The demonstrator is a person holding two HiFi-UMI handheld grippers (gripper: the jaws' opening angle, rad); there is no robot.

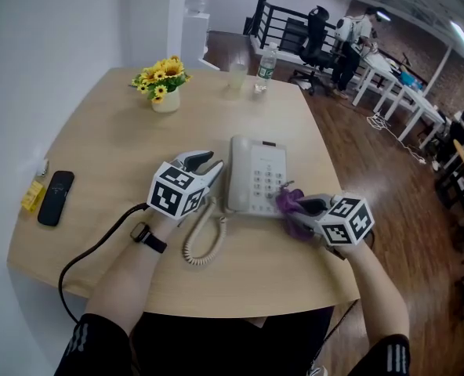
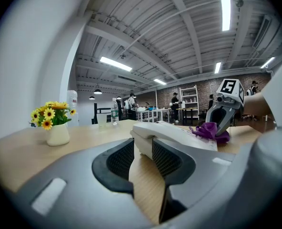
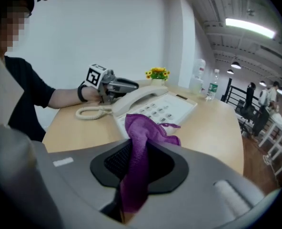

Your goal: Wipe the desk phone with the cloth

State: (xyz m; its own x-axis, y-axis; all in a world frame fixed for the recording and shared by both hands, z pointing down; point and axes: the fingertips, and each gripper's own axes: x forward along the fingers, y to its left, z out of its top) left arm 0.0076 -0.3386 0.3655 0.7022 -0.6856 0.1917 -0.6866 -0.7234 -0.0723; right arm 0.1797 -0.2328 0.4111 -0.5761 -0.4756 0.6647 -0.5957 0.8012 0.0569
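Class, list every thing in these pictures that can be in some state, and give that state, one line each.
left gripper: jaws apart, tips at the handset.
right gripper: shut on the cloth.
cloth: bunched, resting on the desk phone.
handset: on its cradle.
cord: coiled, lying on the table.
bottle: upright.
flower vase: upright.

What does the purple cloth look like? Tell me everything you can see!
The purple cloth is soft and crumpled, and looks like fuzzy cleaning fabric. The right gripper has it pinched between its jaws. One strip runs back between them, and a bunched-up end sticks out in front. That loose end rests on the near right corner of the desk phone, beside the buttons. It looks dry and clean, with no marks showing.
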